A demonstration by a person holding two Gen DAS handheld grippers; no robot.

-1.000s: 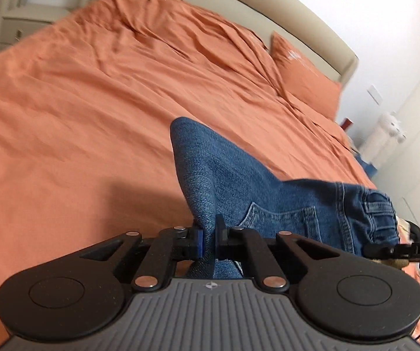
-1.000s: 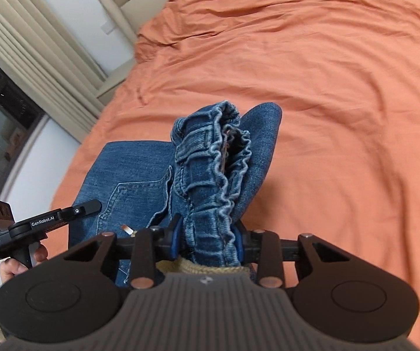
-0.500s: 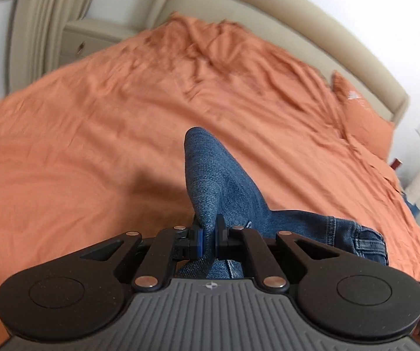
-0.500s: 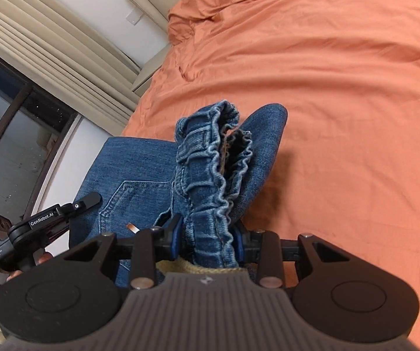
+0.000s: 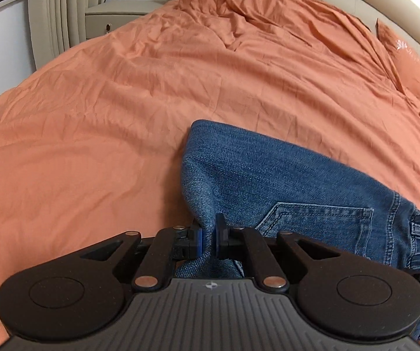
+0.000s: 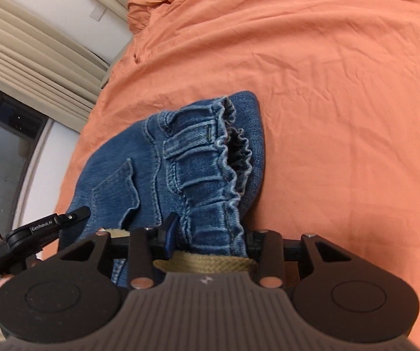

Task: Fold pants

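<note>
Blue denim pants (image 5: 292, 181), elastic waistband ruffled, folded on wrinkled orange bedspread (image 5: 122, 122); left gripper (image 5: 207, 238) clamps fold edge, right gripper (image 6: 210, 234) clamps waistband.

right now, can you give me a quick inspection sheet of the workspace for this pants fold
surface: bed with a wrinkled orange sheet
job's things: blue jeans, bunched and held at two points; back pocket showing, gathered waistband at the right side
clutter: orange pillow near the headboard
grippers: left gripper shut on a denim fold; right gripper shut on the waistband
cables: nothing seen
surroundings: beige headboard, nightstand, curtains, dark window
</note>
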